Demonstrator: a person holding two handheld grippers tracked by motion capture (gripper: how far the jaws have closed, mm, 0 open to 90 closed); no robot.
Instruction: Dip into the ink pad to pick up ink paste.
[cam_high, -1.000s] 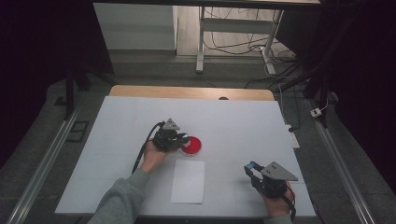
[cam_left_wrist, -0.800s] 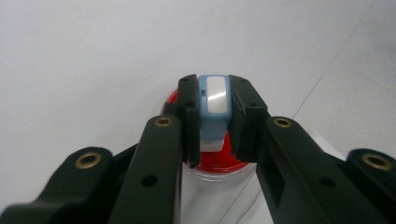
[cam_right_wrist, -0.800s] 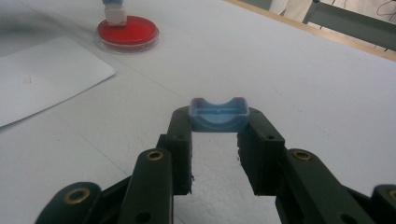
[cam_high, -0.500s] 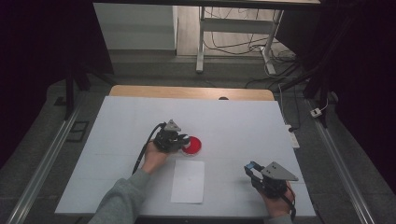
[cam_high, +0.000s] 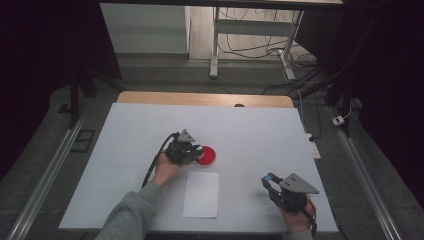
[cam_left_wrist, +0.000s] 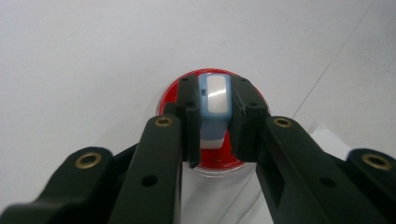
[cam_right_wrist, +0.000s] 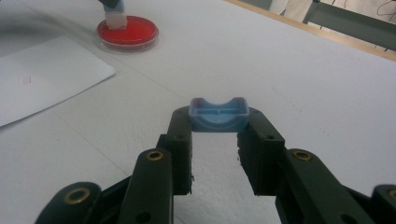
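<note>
My left gripper is shut on a small blue-and-white stamp. It holds the stamp's lower end on a round red ink pad near the middle of the white table. In the left gripper view the red ink pad shows around both jaws. At the front right, my right gripper is shut on a small blue cap just above the tabletop. From the right gripper view, the stamp stands on the ink pad at the far left.
A white sheet of paper lies flat just in front of the ink pad, between the two hands. The table's wooden far edge runs along the back. Beyond it are a metal desk frame and floor cables.
</note>
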